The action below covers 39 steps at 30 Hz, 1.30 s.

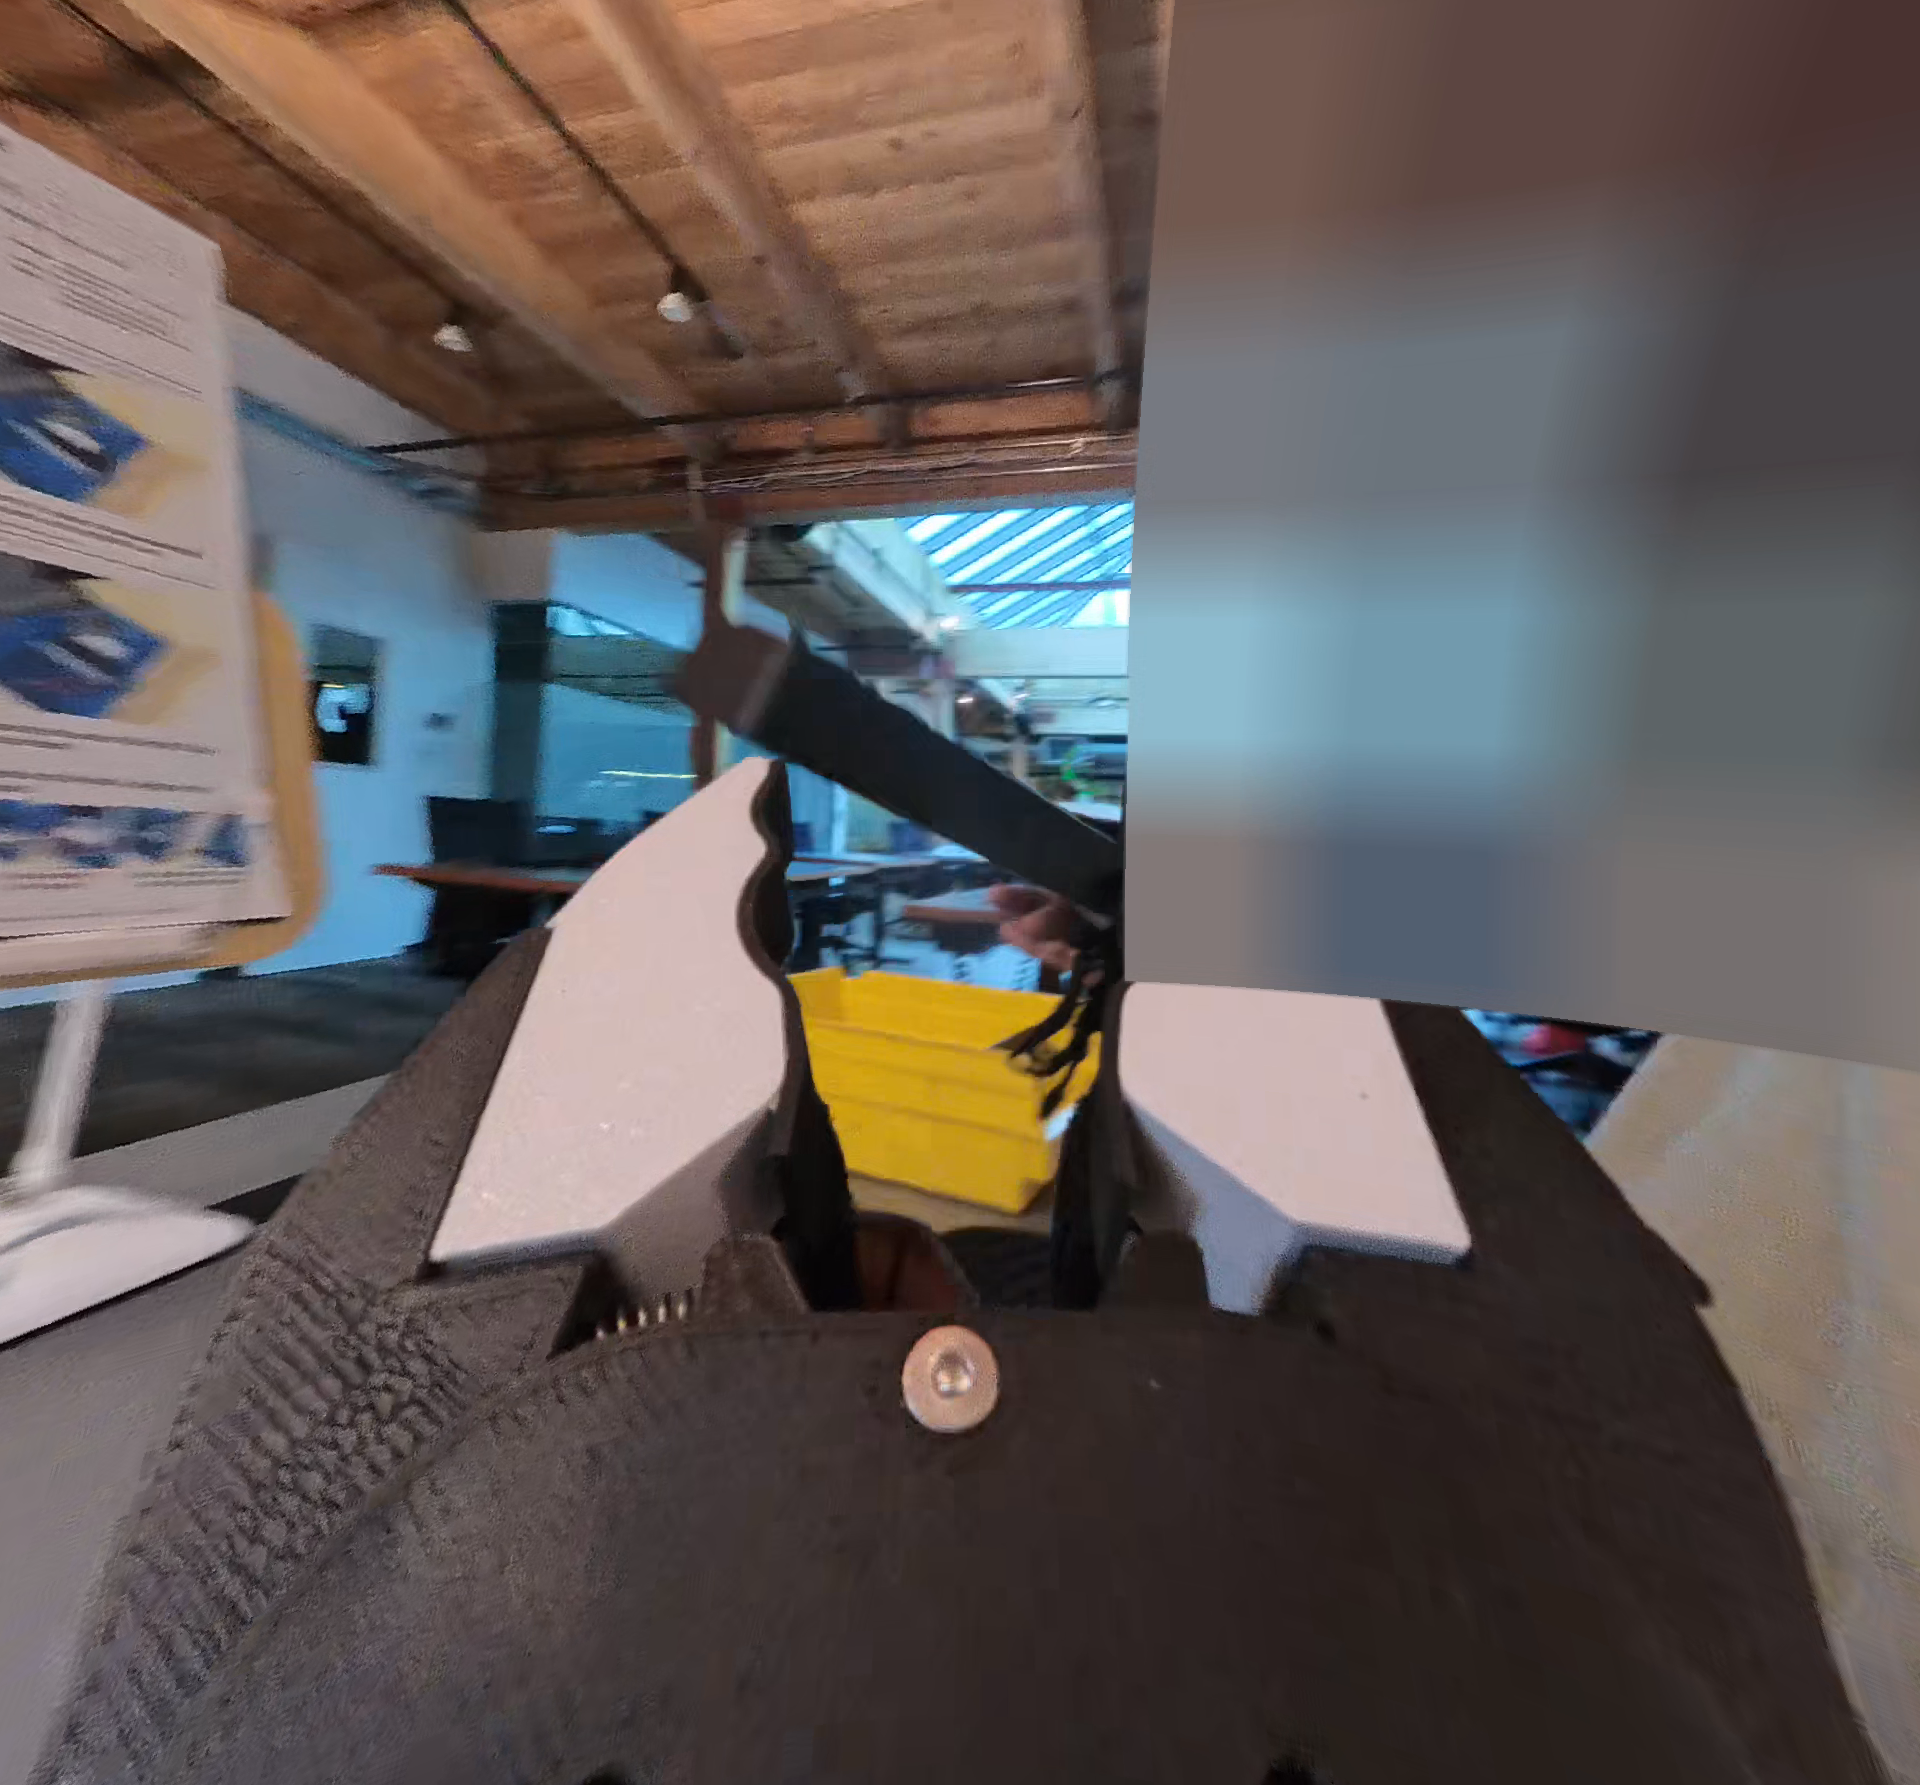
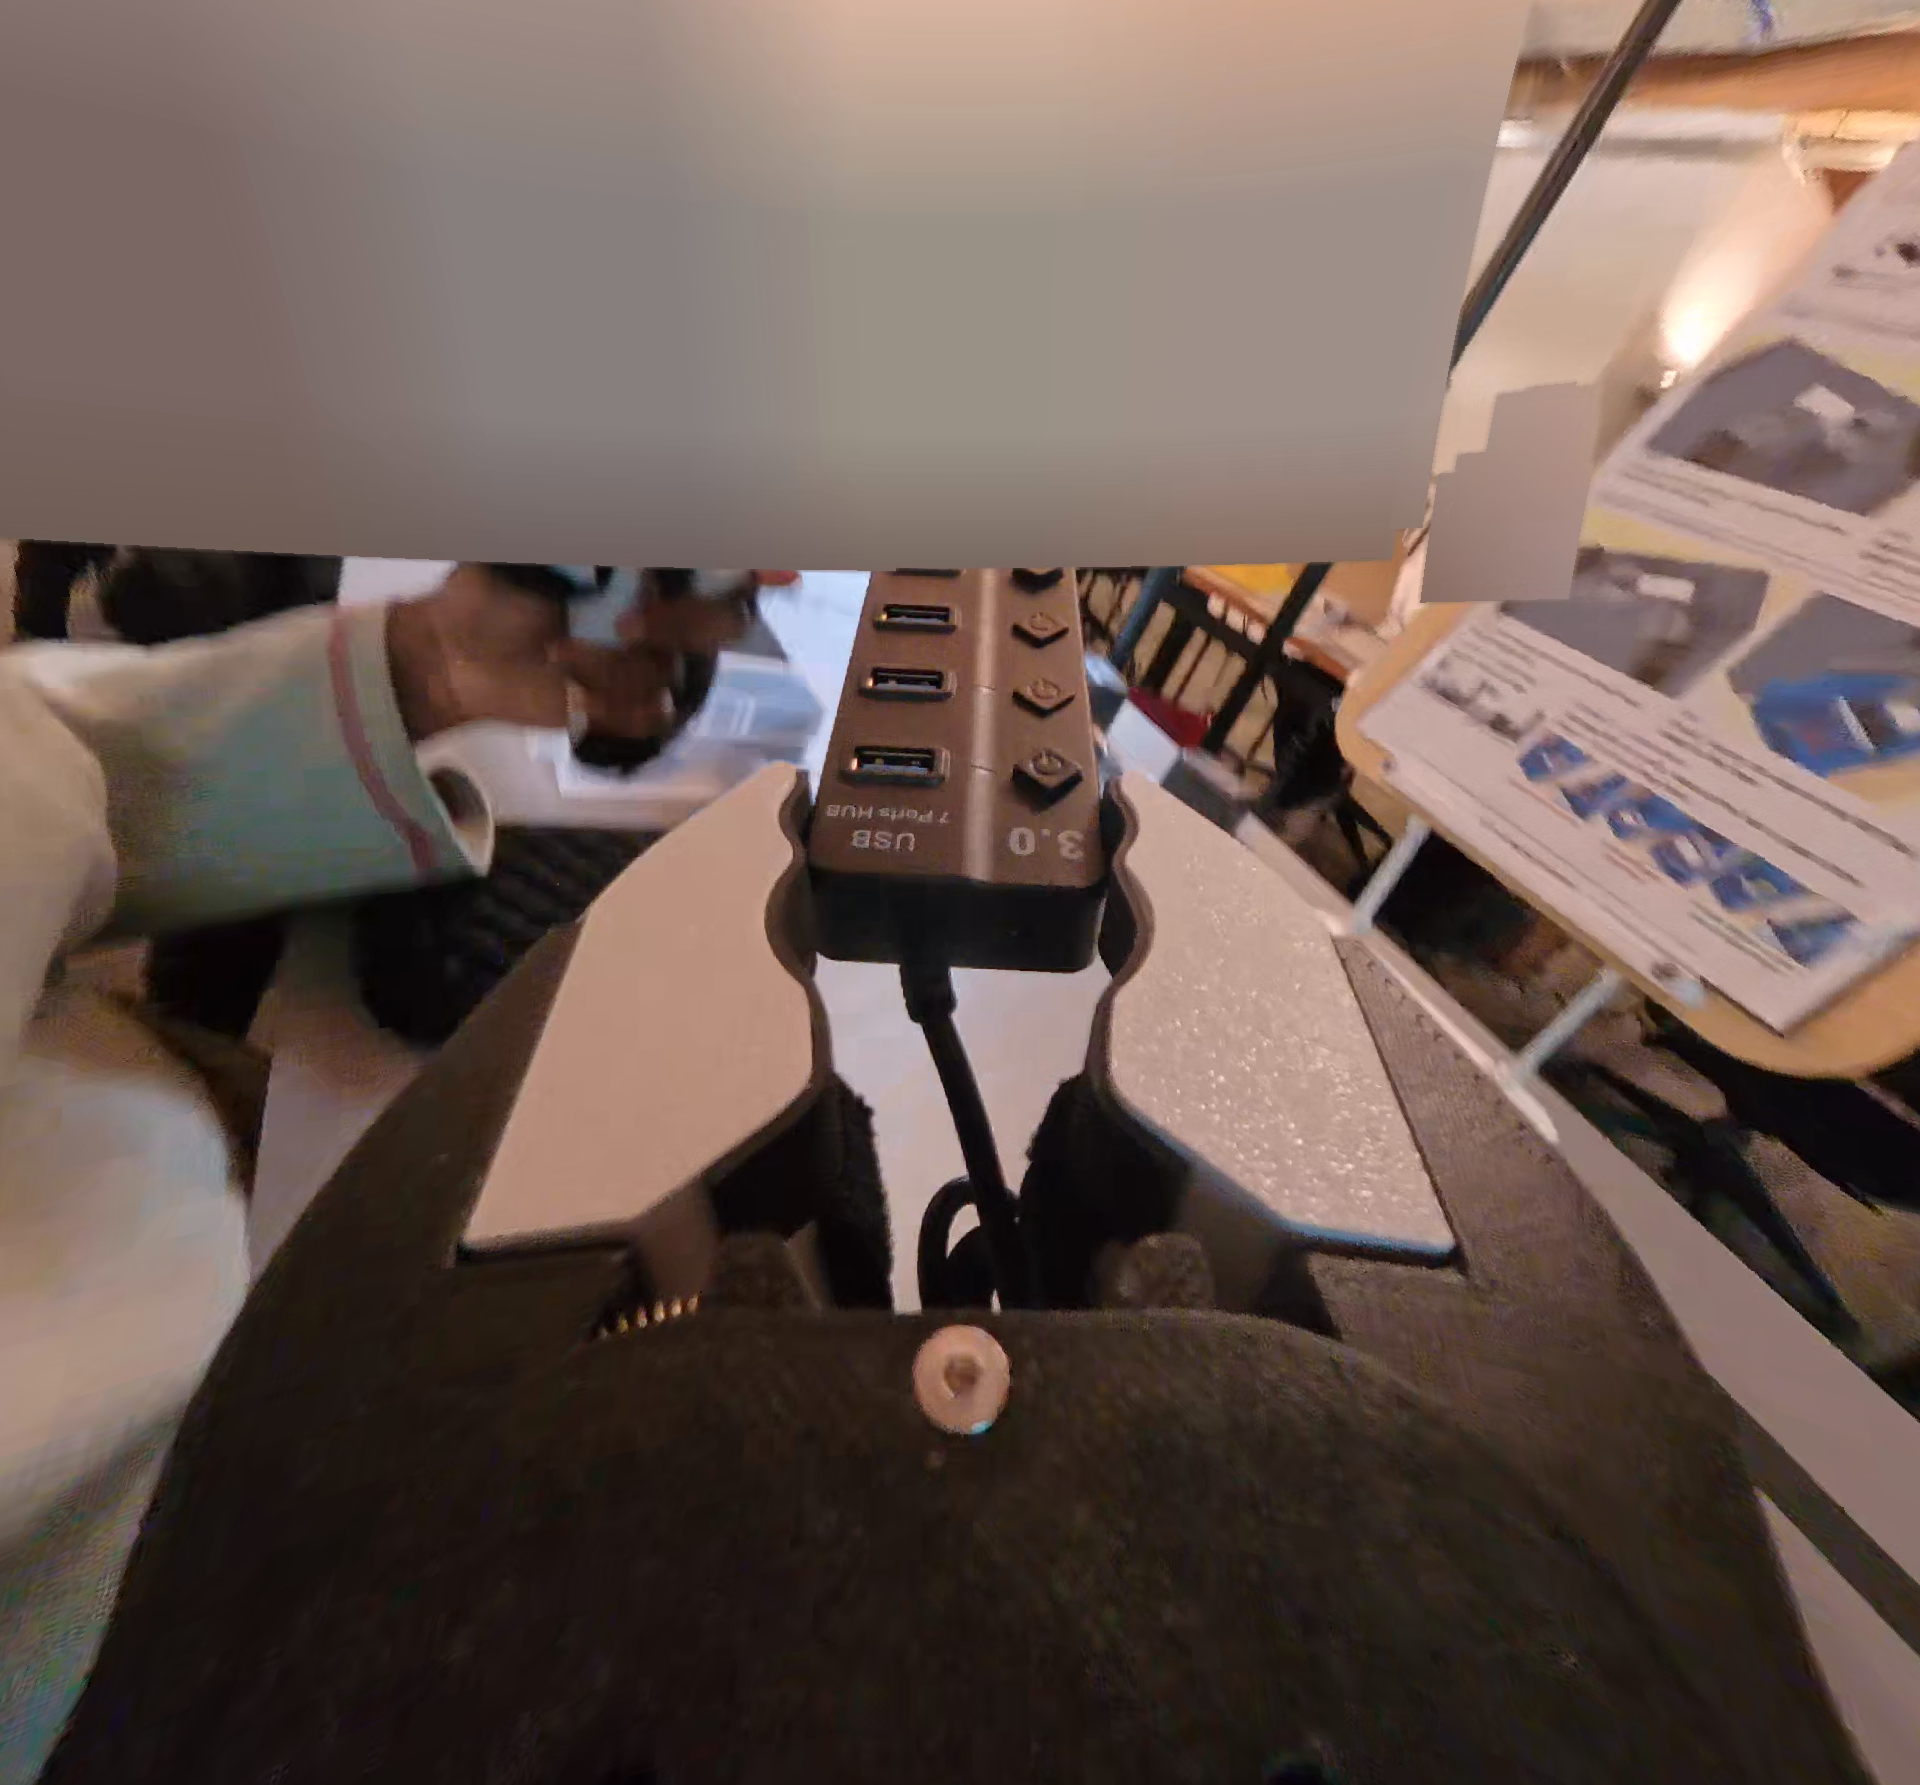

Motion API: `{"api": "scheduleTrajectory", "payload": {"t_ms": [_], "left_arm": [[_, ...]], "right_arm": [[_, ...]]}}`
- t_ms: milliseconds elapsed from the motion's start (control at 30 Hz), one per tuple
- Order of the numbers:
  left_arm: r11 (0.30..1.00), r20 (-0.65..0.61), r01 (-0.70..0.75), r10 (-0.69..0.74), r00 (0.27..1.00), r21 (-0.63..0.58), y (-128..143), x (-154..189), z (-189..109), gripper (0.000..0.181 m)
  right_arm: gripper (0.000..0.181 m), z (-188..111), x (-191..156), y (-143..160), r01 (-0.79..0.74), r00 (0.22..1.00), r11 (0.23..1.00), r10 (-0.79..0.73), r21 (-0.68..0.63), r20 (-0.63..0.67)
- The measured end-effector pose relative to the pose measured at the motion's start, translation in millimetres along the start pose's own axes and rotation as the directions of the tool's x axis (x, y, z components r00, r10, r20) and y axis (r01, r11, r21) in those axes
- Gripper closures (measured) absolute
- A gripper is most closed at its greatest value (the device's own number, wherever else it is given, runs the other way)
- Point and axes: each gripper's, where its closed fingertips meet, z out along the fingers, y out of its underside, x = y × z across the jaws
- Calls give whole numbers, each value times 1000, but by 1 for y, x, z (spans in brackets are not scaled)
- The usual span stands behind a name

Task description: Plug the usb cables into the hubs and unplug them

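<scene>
In the right wrist view my right gripper (image 2: 954, 790) is shut on the near end of a black USB hub (image 2: 956, 696) and holds it up in the air. The hub shows a row of empty ports and a row of switch buttons; its far end is hidden by a blur patch. Its own black cable (image 2: 961, 1081) hangs down between the fingers. My left gripper (image 1: 940, 862) is open and empty, tilted up toward the ceiling. Beyond it, a long black bar (image 1: 894, 759) that looks like the hub slants across, with thin black cables (image 1: 1060, 1039) dangling from it.
A yellow bin (image 1: 935, 1101) sits on the table beyond the left gripper. An instruction sheet on a wooden board stands on a white stand (image 1: 114, 592), also seen at the right (image 2: 1662, 748). A person's sleeve and hand (image 2: 312, 748) reach in from the left.
</scene>
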Motion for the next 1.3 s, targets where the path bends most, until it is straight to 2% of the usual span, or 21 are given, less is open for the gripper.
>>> {"api": "scheduleTrajectory", "payload": {"t_ms": [33,133,233,333,533,667,767,833,967,1033,1100,1200,1300], "left_arm": [[1000,31,-29,30,999,-7,-4,-1,-8,121],[991,79,-134,134,988,1,-21,2,-20,123],[971,97,-233,237,967,-58,-23,5,-22,124],[949,118,-290,305,945,-124,-17,1,-23,125],[939,123,-315,332,935,-136,-19,2,-23,127],[902,144,-378,410,900,-207,-17,-2,-26,128],[879,156,-409,452,878,-245,-19,-4,-29,128],[871,168,-415,465,869,-262,-22,-6,-32,128],[856,194,-430,491,849,-286,-30,-9,-39,128],[853,209,-427,495,843,-301,-34,-11,-42,128],[850,223,-413,494,840,-328,-35,-15,-46,128],[826,246,-392,511,823,-406,-35,-23,-55,127],[776,276,-364,552,787,-515,-34,-34,-69,127]], "right_arm": [[129,-9,2,7,7,1000,998,-7,-55,4],[128,-28,4,38,33,999,971,-26,-238,31],[129,-40,5,75,36,998,923,-16,-383,56],[128,-43,8,105,29,996,895,12,-444,89],[128,-51,4,165,-49,982,815,144,-578,119],[128,-58,2,184,-80,973,770,198,-633,118],[128,-64,4,200,-15,983,723,138,-691,124],[125,-61,4,198,20,985,722,103,-691,135],[112,-48,18,156,33,998,853,1,-520,64],[104,-44,26,122,44,999,937,-53,-346,-15],[97,-44,32,82,90,989,989,-103,-120,-103],[86,-56,43,39,85,974,986,-51,147,-219],[81,-73,52,16,90,954,936,17,340,-299]]}}
